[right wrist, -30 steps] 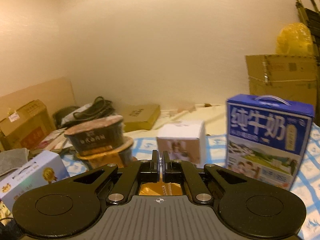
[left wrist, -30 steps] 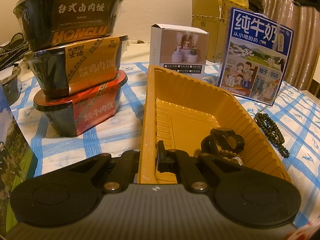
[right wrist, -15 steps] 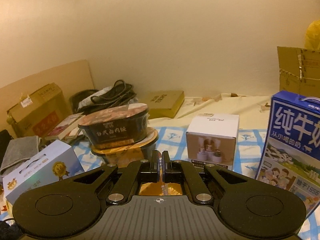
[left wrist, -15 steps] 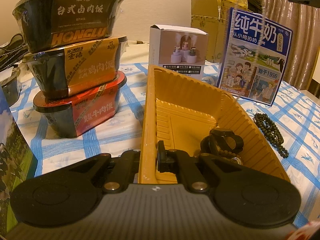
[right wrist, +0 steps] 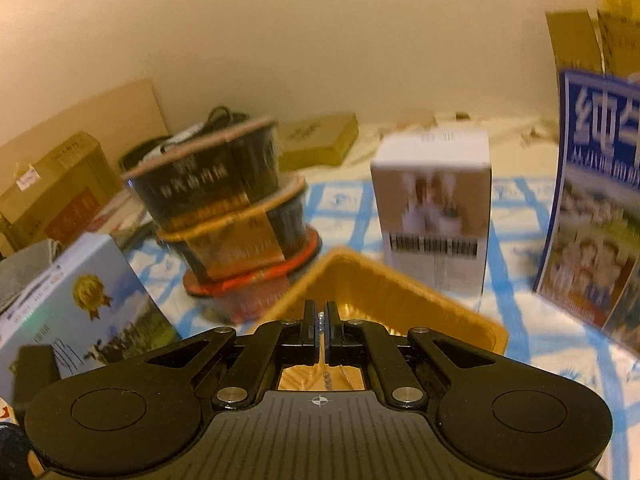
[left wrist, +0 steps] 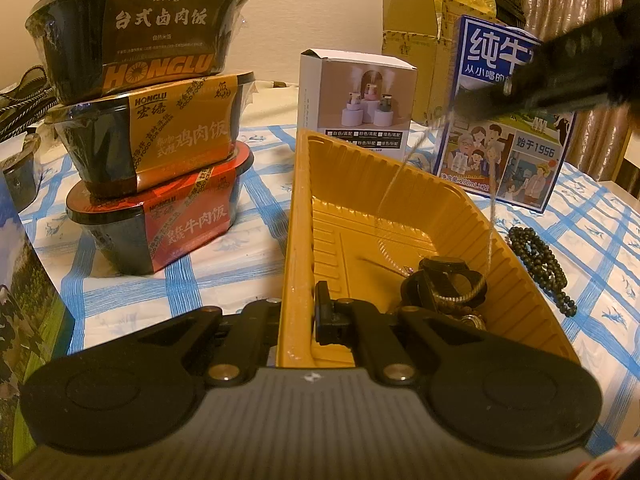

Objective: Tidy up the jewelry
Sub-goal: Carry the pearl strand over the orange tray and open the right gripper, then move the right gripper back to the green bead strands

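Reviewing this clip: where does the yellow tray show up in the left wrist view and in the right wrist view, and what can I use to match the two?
Left wrist: the yellow tray fills the centre, running away from the left gripper, which clamps its near wall.
Right wrist: its far corner shows at lower centre, just beyond the right gripper.
Shared landmark: the white box standing behind the tray.
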Demonstrator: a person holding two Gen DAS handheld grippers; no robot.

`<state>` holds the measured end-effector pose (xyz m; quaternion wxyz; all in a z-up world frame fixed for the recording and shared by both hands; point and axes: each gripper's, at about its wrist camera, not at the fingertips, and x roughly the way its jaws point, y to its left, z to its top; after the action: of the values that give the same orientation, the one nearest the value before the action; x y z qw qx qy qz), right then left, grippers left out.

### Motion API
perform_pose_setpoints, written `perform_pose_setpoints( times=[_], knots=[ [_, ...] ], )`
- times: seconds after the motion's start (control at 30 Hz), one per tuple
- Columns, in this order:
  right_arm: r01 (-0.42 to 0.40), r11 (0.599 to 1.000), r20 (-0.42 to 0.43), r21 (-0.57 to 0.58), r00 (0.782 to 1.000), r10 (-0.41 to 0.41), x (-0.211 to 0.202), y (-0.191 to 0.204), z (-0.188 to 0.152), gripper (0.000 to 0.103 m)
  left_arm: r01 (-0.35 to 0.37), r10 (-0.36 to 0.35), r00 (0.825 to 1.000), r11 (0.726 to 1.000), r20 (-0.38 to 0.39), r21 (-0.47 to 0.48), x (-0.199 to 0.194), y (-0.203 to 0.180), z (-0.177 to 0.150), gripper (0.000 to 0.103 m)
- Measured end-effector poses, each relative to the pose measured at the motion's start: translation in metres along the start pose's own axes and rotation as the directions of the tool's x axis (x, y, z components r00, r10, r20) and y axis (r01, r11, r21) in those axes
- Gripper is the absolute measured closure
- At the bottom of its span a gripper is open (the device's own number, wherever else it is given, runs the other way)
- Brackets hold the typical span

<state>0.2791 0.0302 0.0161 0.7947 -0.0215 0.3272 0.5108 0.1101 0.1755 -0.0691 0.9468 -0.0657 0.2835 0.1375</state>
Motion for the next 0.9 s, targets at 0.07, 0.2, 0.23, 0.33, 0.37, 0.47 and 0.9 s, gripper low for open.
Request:
perform_pose_setpoints(
  times=[0.07,0.2,0.23,0.33,0.37,0.47,0.9],
  knots=[
    [0.003,1.000,-0.017,0.016,1.000,-0.003,0.006,-0.003,-0.006,0.101,0.000,0.000,1.000,1.000,0.001,0.001,0.000,0.000,0.000,0.099],
    [0.014,0.999,-0.044,0.037,0.999,-0.013,0.015,-0.007,-0.017,0.101,0.002,-0.002,1.000,1.000,0.001,-0.001,0.000,0.000,0.000,0.099],
    [0.018,0.999,-0.049,0.042,0.999,-0.015,0.016,-0.008,-0.020,0.101,0.002,-0.002,1.000,1.000,0.002,-0.001,0.000,0.000,-0.001,0.099],
    [0.022,0.998,-0.067,0.051,0.998,-0.018,0.019,-0.011,-0.030,0.101,0.002,-0.002,1.000,1.000,0.001,-0.005,-0.001,0.000,0.000,0.099],
    [0.020,0.998,-0.076,0.055,0.997,-0.015,0.020,-0.011,-0.033,0.101,0.002,-0.002,1.000,1.000,0.001,-0.005,-0.001,0.000,0.000,0.099],
    [0.021,0.999,-0.098,0.050,0.995,-0.016,0.020,-0.011,-0.044,0.097,0.002,-0.002,1.000,1.000,0.001,-0.006,-0.001,0.001,0.000,0.099],
    [0.051,0.993,-0.068,0.105,0.997,-0.044,-0.031,-0.021,-0.091,0.059,0.002,-0.002,1.000,1.000,-0.002,-0.011,0.000,0.001,-0.001,0.099]
  ],
)
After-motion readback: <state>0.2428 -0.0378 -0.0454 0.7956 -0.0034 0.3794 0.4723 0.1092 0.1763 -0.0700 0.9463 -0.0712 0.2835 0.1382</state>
